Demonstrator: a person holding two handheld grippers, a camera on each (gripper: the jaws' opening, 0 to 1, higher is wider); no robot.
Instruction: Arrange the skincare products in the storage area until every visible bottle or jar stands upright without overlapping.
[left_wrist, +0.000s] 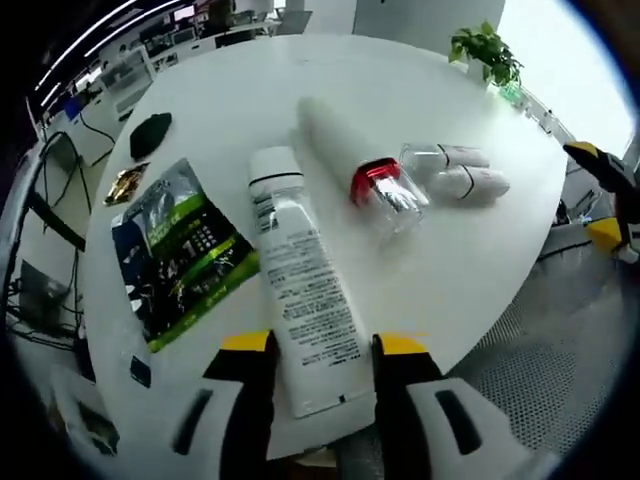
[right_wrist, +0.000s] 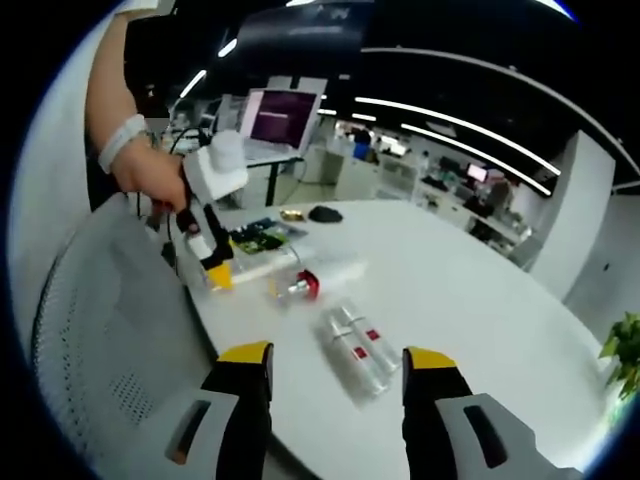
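A long white tube (left_wrist: 300, 290) with printed text lies flat on the round white table (left_wrist: 220, 100), cap pointing away. My left gripper (left_wrist: 325, 350) has its yellow-tipped jaws against both sides of the tube's crimped end. Beyond it lies a white bottle (left_wrist: 335, 140) with a red collar and clear cap (left_wrist: 395, 200). A clear pack of two small bottles (left_wrist: 455, 172) lies beside it. In the right gripper view that clear pack (right_wrist: 358, 350) lies just ahead of my open right gripper (right_wrist: 335, 365), which holds nothing. A person's hand holds the left gripper (right_wrist: 213, 255) at the table's left edge.
A green-and-black pouch (left_wrist: 180, 250) lies left of the tube, with a black mouse-like object (left_wrist: 150, 130) and a small gold item (left_wrist: 125, 185) behind it. A potted plant (left_wrist: 485, 45) stands at the far edge. A white mesh chair (right_wrist: 110, 330) sits near the table.
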